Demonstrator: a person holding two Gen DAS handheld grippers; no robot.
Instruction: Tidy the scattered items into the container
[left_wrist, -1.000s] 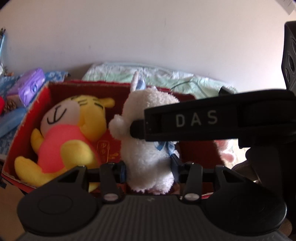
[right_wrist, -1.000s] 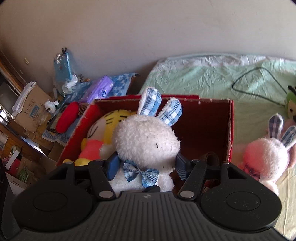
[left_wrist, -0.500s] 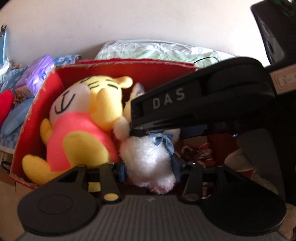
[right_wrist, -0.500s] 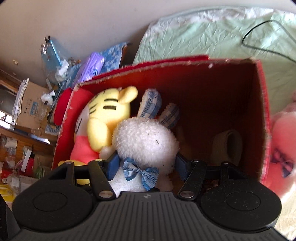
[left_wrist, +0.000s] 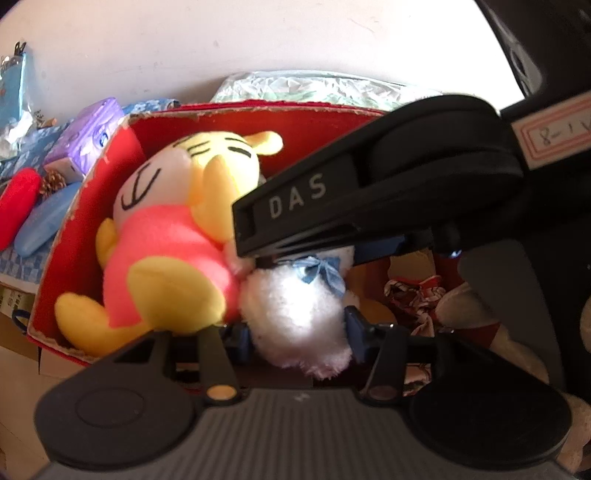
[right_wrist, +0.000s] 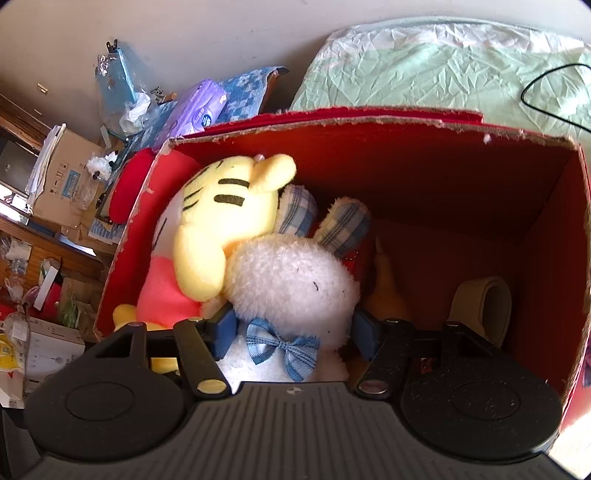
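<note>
A white plush rabbit (right_wrist: 291, 284) with plaid ears and a blue bow is low inside the red cardboard box (right_wrist: 443, 173), pressed against a yellow tiger plush (right_wrist: 221, 225) in a pink shirt. My right gripper (right_wrist: 293, 332) is shut on the rabbit at its neck. My left gripper (left_wrist: 295, 332) is shut on the rabbit's lower body (left_wrist: 295, 306). The right gripper's black body marked DAS (left_wrist: 369, 203) crosses the left wrist view above the rabbit. The tiger (left_wrist: 173, 236) lies at the box's left side.
A cream rolled band (right_wrist: 480, 302) lies in the box's right corner. The box stands on a bed with a pale green sheet (right_wrist: 443, 62) and a black cable (right_wrist: 546, 85). Left of it are a purple wipes pack (right_wrist: 199, 110), a red cushion (right_wrist: 129, 181) and cardboard boxes (right_wrist: 62, 173).
Both grippers have carried the rabbit from above the box rim down into the box, beside the tiger. Both stay shut on it.
</note>
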